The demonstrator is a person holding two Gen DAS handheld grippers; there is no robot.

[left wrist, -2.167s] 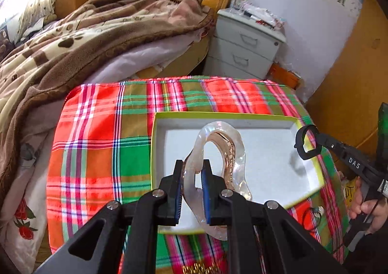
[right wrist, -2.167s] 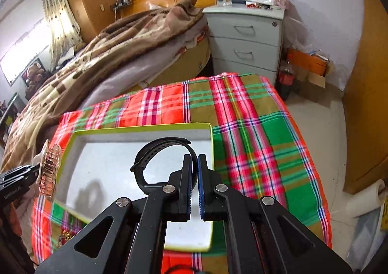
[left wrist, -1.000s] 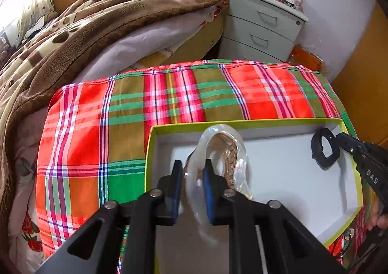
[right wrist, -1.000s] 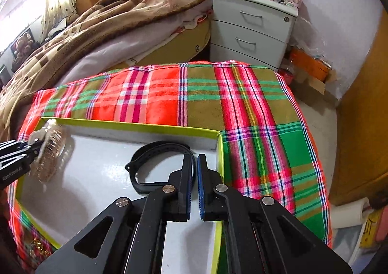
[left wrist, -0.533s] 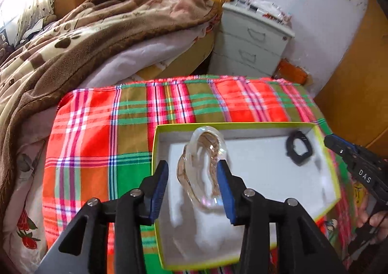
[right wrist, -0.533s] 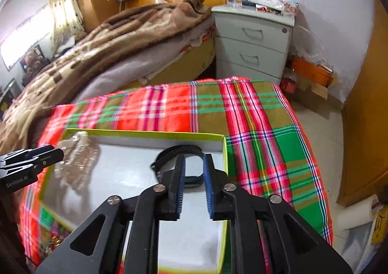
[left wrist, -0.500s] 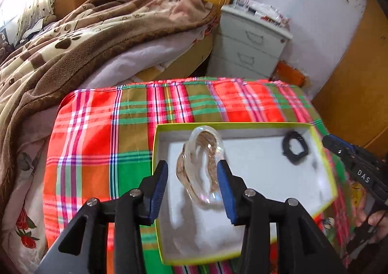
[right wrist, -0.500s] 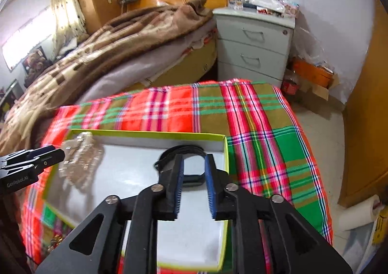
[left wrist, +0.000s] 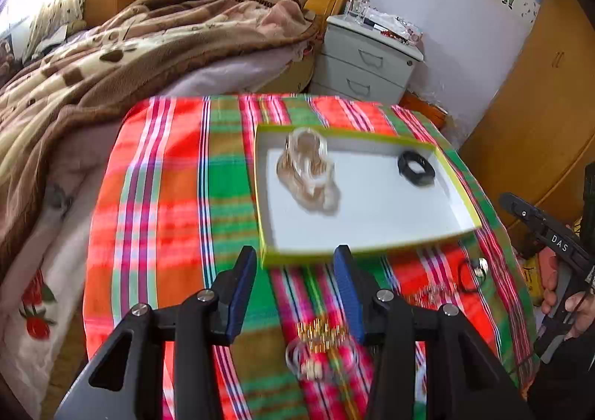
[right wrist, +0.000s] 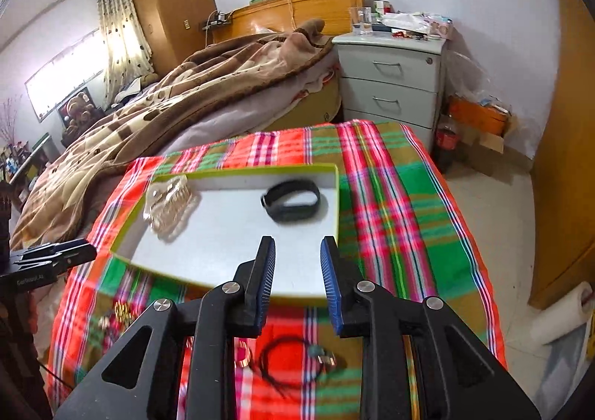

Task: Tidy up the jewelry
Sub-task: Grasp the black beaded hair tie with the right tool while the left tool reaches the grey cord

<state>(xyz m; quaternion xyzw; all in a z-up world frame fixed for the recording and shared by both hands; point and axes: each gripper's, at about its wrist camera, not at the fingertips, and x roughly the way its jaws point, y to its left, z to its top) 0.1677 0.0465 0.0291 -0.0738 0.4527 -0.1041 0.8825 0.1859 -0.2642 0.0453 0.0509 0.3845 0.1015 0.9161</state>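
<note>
Plaid red-green cloth on table beside bed; lime-rimmed white tray holds clear-and-gold bracelet and black band.
I've released both since a second ago: left gripper gaping and empty, right gripper opening, nothing between.

one tray, two bracelets inside

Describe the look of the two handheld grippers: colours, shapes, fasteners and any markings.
Both are black plastic. The left gripper has two angular, triangulated arms with cut-out windows, silver round bolt heads, and flat fingers lined with ridged blue pads. The right gripper matches that build. Seen from the left wrist camera, its side carries white "DAS" lettering; the left gripper's side, seen from the right wrist camera, carries small pale lettering too blurred to read.
</note>
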